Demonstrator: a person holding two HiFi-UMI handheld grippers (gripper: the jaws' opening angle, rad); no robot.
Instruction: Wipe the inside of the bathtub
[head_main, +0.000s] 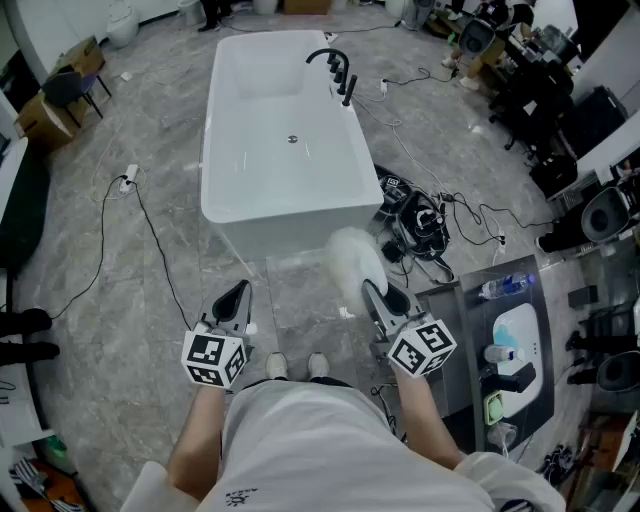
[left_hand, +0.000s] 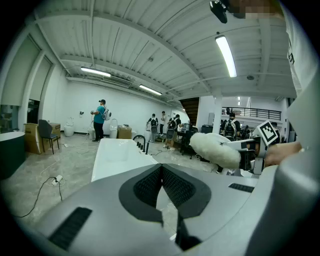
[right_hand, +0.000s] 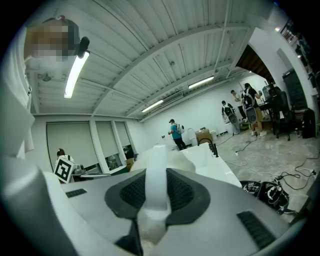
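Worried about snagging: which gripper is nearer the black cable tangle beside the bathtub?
Right. The right gripper, holding the fluffy duster, is close, just left of the cable tangle; the left gripper is much farther left.

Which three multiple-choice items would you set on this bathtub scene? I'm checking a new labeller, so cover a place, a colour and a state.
1. Where does the faucet sit?
A) on the bathtub's right rim, toward the far end
B) on its near left corner
C) on the floor

2. What colour is the duster's head?
A) black
B) white
C) blue

3. How is the left gripper?
A) open
B) shut on a cloth
C) shut, empty

Answers:
1 A: the head view shows it on that rim.
2 B: a fluffy white head sticks out beyond the right gripper, which is shut on its handle.
3 C: its jaws meet with nothing between them.
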